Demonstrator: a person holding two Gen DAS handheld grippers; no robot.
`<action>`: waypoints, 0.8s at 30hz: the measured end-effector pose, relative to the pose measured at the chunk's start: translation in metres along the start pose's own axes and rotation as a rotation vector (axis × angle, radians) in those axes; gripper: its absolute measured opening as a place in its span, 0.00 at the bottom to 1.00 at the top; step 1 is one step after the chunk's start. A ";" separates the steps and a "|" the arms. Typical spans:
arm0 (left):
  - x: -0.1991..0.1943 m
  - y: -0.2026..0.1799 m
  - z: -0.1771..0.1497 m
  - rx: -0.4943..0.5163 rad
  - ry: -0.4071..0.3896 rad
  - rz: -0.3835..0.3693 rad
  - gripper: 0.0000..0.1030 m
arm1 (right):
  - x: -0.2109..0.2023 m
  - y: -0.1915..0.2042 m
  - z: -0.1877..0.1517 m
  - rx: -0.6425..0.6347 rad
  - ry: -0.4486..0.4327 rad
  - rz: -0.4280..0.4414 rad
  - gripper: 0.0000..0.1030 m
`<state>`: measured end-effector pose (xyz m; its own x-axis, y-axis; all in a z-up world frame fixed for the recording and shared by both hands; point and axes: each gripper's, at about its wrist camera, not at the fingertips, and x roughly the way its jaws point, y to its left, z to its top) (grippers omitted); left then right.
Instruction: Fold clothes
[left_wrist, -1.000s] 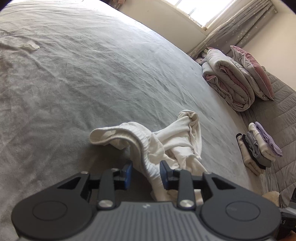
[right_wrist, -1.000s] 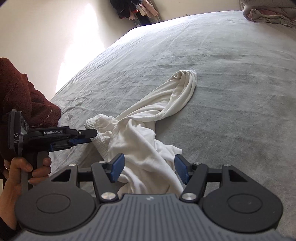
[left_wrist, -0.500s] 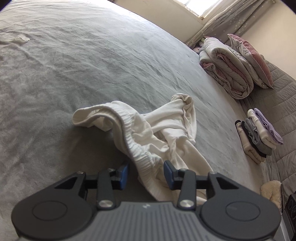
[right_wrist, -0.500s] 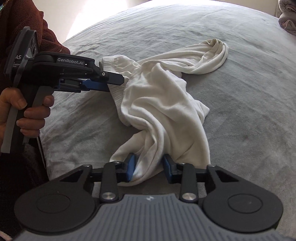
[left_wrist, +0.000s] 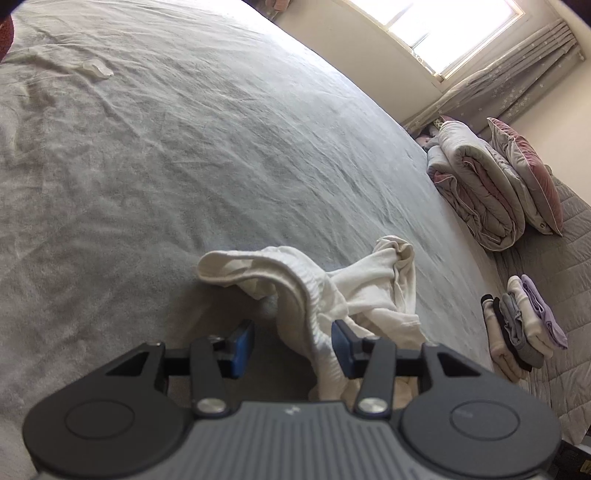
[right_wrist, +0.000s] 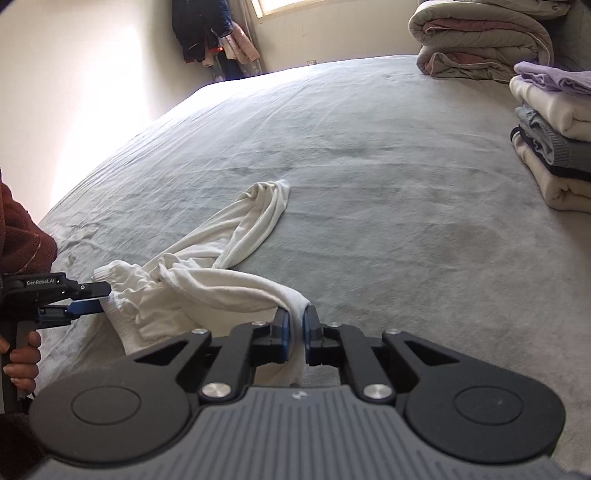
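A crumpled white garment (right_wrist: 207, 280) with an elastic waistband lies on the grey bed (right_wrist: 388, 177); it also shows in the left wrist view (left_wrist: 332, 295). My right gripper (right_wrist: 294, 332) is shut on one end of the garment, with cloth pinched between its blue pads. My left gripper (left_wrist: 291, 347) is open, its jaws either side of the waistband, which hangs between them. The left gripper also shows in the right wrist view (right_wrist: 92, 295) at the waistband end.
A stack of folded clothes (right_wrist: 554, 136) sits at the right on the bed, also in the left wrist view (left_wrist: 521, 328). A rolled duvet (left_wrist: 476, 192) and pillow (left_wrist: 524, 173) lie beyond. A small white scrap (left_wrist: 96, 69) lies far left. Clothes hang in the corner (right_wrist: 214, 33).
My right gripper closed on the garment's end and pulled it out to the right. My left gripper stayed open around the waistband, its jaws a little wider.
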<state>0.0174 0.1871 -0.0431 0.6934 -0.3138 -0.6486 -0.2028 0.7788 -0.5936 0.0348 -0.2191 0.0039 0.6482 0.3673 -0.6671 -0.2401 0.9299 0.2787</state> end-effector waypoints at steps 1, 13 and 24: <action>0.000 0.002 0.001 -0.014 -0.005 -0.001 0.46 | -0.002 -0.005 0.001 0.012 -0.004 -0.009 0.07; 0.013 0.010 0.006 -0.188 -0.035 0.018 0.43 | -0.004 -0.041 -0.009 0.069 0.080 -0.113 0.07; 0.017 -0.006 0.005 -0.147 -0.115 0.139 0.12 | 0.006 -0.030 -0.008 0.048 0.107 -0.097 0.35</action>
<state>0.0341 0.1800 -0.0485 0.7244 -0.1379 -0.6754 -0.3948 0.7202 -0.5704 0.0400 -0.2443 -0.0146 0.5849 0.2784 -0.7618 -0.1433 0.9600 0.2407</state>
